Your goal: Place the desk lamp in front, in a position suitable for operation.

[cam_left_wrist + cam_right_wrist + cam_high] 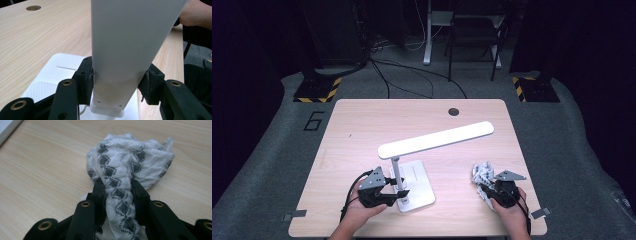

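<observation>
Tabletop [362,125]: right gripper [117,187] view reveals cloth's [130,160] diamond pattern

Desk lamp [412,170] on tabletop [362,125], near front edge, left of centre; crumpled cloth [481,175] to its right, well apart; cable hole [453,111] behind, near rear edge

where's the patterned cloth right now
In the high view the patterned cloth sits bunched at the table's near right, pinched by the right hand-held gripper, right of the lamp base.
</observation>
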Motion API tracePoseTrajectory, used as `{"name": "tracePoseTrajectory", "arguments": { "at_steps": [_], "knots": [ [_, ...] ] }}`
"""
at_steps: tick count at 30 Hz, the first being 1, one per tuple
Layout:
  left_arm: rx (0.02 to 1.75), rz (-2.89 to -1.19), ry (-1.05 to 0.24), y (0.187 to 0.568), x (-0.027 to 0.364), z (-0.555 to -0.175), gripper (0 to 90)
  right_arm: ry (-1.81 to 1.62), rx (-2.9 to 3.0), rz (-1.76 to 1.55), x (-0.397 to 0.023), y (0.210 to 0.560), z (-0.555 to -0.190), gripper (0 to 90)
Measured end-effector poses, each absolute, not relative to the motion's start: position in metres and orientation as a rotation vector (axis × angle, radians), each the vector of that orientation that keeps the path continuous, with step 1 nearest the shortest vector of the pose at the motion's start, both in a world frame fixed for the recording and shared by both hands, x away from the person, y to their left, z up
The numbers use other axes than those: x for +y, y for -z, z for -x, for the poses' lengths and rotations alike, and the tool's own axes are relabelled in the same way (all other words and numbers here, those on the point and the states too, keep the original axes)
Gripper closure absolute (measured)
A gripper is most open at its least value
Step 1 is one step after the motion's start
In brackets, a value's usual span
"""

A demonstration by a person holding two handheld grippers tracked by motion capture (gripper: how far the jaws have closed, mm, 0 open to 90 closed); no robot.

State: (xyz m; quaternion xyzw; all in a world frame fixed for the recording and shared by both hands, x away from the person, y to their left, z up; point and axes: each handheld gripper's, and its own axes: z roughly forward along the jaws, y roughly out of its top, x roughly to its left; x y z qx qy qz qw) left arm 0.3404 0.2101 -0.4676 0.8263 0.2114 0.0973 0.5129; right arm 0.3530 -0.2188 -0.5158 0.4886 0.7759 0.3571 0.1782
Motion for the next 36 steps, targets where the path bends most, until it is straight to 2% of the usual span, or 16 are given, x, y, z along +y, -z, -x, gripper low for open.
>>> {"name": "tracePoseTrajectory", "arguments": {
  "at_steps": [9,18,29,36],
  "knots": [
    [0.499,-1.983,-0.231,0.468,0.211,-0.341,51.7,-1.144,2.164,-1.251,-0.204,0.497,-0.341,70.7],
    [0.469,-1.989,-0.215,0.468,0.208,-0.340,51.6,-1.341,2.229,-1.047,-0.147,0.483,-0.324,70.4],
    [0.446,-1.999,-0.201,0.468,0.204,-0.337,51.6,-1.302,2.404,-0.861,-0.079,0.498,-0.316,69.4],
    [0.440,-1.998,-0.195,0.468,0.203,-0.337,51.6,-1.261,2.483,-0.829,-0.070,0.515,-0.323,69.2]
  ]
}}
